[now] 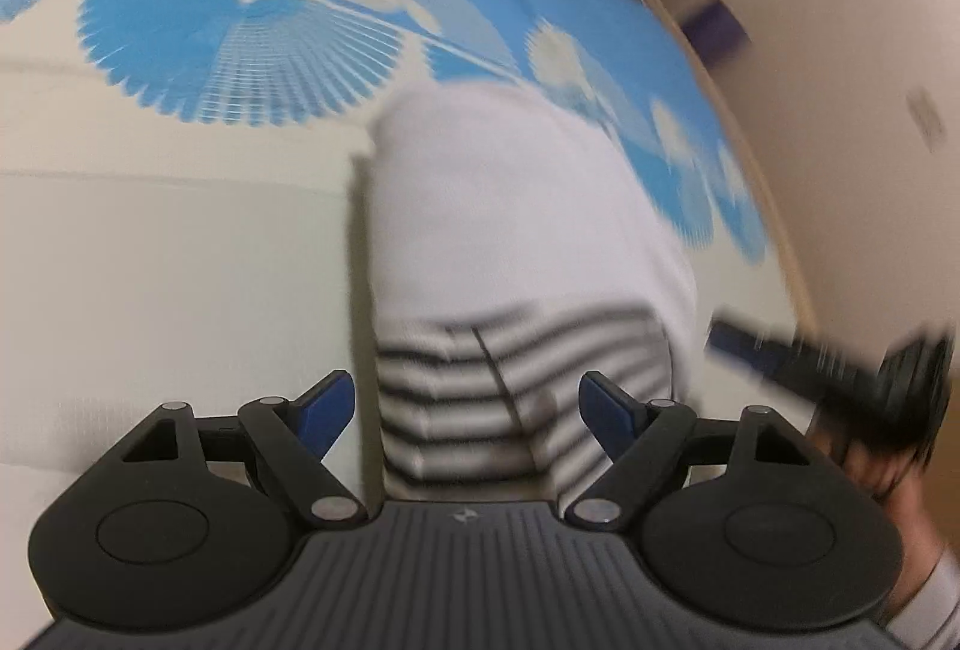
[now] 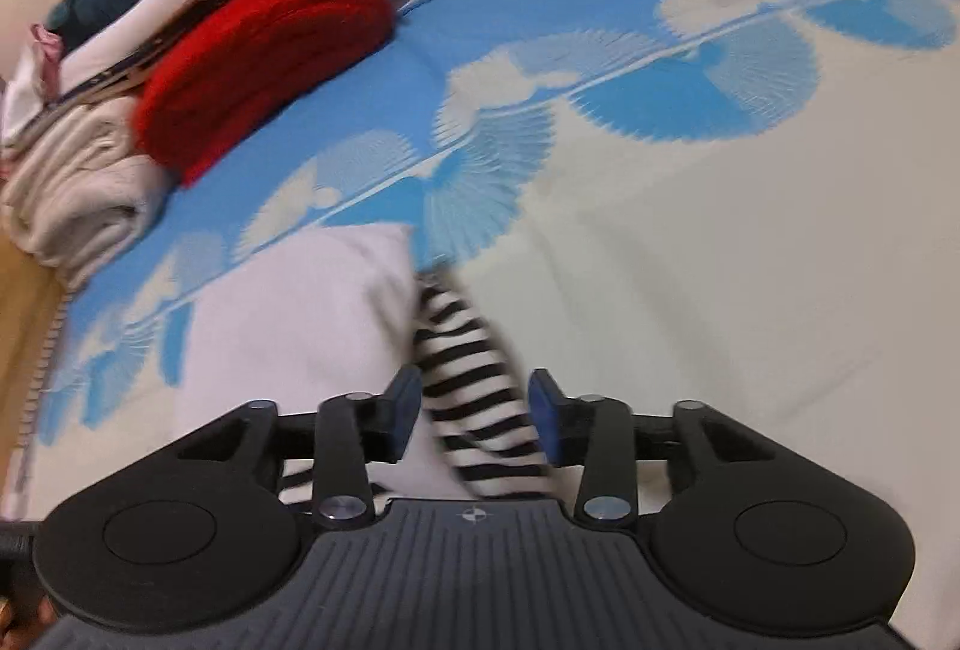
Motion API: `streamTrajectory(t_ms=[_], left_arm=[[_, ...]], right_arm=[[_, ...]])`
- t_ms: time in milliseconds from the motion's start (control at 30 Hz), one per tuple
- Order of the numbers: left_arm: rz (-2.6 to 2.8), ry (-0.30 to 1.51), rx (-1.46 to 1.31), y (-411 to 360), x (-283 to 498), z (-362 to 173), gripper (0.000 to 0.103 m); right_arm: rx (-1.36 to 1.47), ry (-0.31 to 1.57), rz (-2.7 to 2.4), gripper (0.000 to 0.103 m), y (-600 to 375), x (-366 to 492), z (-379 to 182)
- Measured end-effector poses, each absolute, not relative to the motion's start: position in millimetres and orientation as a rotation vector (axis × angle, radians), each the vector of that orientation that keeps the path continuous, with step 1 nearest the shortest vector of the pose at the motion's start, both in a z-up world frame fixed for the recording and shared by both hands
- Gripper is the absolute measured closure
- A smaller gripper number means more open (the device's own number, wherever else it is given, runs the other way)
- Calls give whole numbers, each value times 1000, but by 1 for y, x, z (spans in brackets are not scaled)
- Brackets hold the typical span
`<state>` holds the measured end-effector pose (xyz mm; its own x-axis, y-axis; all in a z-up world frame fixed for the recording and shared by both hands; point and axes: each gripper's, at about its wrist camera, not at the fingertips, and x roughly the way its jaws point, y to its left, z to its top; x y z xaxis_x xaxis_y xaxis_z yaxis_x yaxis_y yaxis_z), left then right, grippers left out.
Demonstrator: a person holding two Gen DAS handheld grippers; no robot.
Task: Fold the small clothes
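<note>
- lying flat on the bedspread (image 2: 720, 260), the small garment (image 1: 516, 206) is pale lilac-white with a black-and-white striped part (image 2: 474, 380) at the end nearest both cameras.
- left gripper (image 1: 467, 413) hovers over the striped end with its blue-padded fingers (image 1: 327, 410) spread wide; the pads stand apart from the cloth and hold nothing.
- right gripper (image 2: 474, 413) has its jaws about half open, one on each side of the striped sleeve-like strip; the pads stand just beside the cloth and do not press on it.
- the bedspread is cream with blue fan and cloud patterns.
- well apart, at the far left of the right wrist view, a folded red knit (image 2: 264, 56) leans against a stack of cream and white clothes (image 2: 78, 182).
- both views are blurred.
</note>
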<state>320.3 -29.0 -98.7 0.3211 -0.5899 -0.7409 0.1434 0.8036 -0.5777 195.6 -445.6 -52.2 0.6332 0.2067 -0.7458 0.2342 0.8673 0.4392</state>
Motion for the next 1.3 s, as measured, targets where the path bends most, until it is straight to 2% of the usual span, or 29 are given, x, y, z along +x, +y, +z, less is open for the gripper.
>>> streamTrajectory(t_ms=[133, 233, 267, 300, 333, 567, 600, 667, 733, 800, 1000, 1067, 1133, 1300], left_arm=[[-496, 1167, -594, -25, 349, -119, 17], [-485, 1180, -661, -31, 364, -136, 17], [-482, 1185, -686, -32, 367, -142, 17], [-481, 1190, -714, -33, 370, -148, 17], [-484, 1191, -738, -34, 373, -153, 17], [-522, 1187, -823, -52, 385, -174, 17], [-521, 1184, -833, -53, 385, -178, 19], [-510, 1159, -792, -56, 386, -176, 35], [-516, 1136, -727, -58, 386, -164, 57], [-535, 1100, -659, -58, 389, -140, 61], [-487, 947, -493, -10, 412, -79, 61], [-457, 942, -455, 16, 419, -77, 56], [-383, 941, -405, 35, 426, -80, 45], [-320, 971, -383, 66, 417, -81, 44]], right_arm=[[552, 948, 46, 55, -428, 221, -65], [548, 991, 35, 58, -419, 235, -78], [560, 1005, 38, 78, -418, 238, -82], [568, 1009, 52, 94, -418, 240, -85], [556, 1005, 56, 98, -416, 238, -85], [461, 1010, -17, 99, -421, 237, -85], [463, 1024, -21, 99, -420, 238, -89], [464, 1050, -25, 99, -417, 241, -95], [461, 1059, -38, 99, -411, 244, -97], [482, 1059, -47, 99, -407, 248, -97], [497, 967, 16, 99, -374, 266, -80], [497, 924, 65, 99, -354, 277, -73], [485, 908, 96, 99, -331, 289, -70], [448, 913, 105, 99, -295, 314, -74]])
